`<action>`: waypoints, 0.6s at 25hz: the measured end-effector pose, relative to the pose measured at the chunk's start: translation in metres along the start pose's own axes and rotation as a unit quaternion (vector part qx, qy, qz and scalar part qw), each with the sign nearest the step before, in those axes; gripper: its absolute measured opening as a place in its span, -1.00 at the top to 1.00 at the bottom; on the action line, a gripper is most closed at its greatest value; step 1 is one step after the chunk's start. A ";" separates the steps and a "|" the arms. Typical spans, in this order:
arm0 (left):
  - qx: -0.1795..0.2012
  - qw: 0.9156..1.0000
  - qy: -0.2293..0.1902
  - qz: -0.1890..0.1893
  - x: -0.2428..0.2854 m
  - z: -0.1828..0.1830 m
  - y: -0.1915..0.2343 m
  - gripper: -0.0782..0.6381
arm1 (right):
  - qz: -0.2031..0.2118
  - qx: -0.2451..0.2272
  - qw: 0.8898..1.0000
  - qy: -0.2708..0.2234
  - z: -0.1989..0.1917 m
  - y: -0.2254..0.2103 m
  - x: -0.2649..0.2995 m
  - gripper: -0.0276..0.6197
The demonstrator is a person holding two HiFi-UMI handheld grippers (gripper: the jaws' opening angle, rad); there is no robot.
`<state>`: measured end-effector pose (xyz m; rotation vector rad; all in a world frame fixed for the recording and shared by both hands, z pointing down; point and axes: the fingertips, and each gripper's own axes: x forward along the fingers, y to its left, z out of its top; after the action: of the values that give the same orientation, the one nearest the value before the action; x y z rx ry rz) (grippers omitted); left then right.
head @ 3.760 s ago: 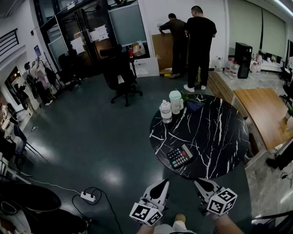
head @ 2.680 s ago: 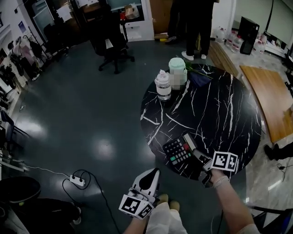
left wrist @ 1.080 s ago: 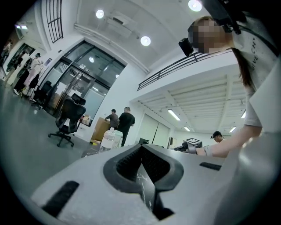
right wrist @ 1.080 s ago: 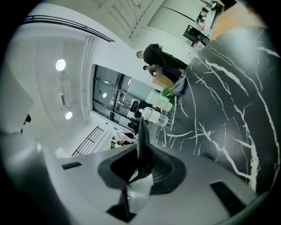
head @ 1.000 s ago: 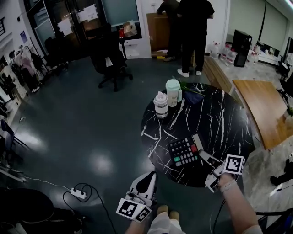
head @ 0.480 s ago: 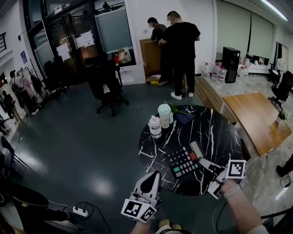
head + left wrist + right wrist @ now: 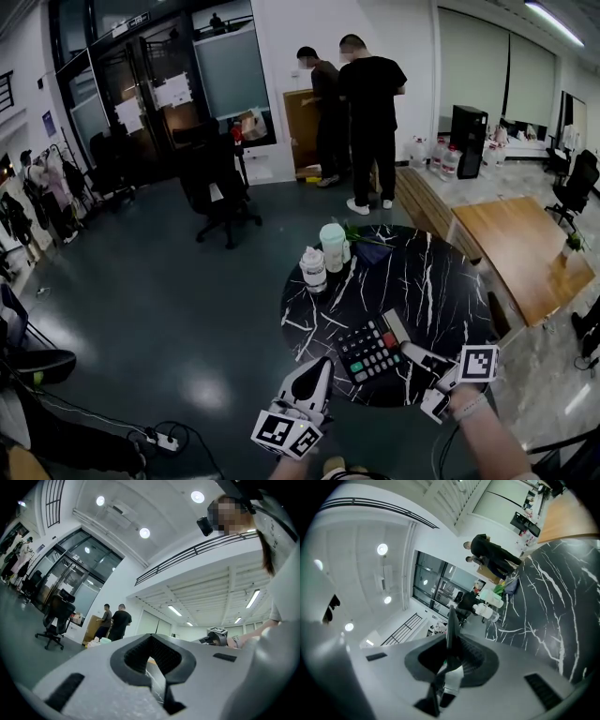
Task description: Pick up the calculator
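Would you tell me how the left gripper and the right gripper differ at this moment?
The right gripper is shut on the calculator, holding it by one edge, whereas the left gripper is shut with nothing between its jaws. The right gripper reaches in over the black marble table, while the left gripper sits at the table's near rim, left of the calculator. Both point away from the person, toward the table.

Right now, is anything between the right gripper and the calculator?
Nothing visible. The right gripper is shut on the calculator at one edge, and the right gripper view shows the calculator edge-on between the jaws. The left gripper is shut and empty, off to the calculator's side and not touching it.
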<state>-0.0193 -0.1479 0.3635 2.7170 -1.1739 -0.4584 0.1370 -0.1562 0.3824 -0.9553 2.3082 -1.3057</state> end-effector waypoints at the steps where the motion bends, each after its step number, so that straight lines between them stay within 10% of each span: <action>1: 0.000 1.000 0.000 0.000 0.001 0.000 0.000 0.76 | 0.001 0.003 1.000 0.001 -0.001 0.000 0.000 0.73; 15: -0.001 1.000 0.002 0.005 0.008 -0.001 -0.001 0.76 | 0.017 -0.011 1.000 0.003 0.007 0.006 0.000 0.73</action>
<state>-0.0133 -0.1532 0.3623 2.7082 -1.1845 -0.4523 0.1385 -0.1581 0.3739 -0.9156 2.3377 -1.2751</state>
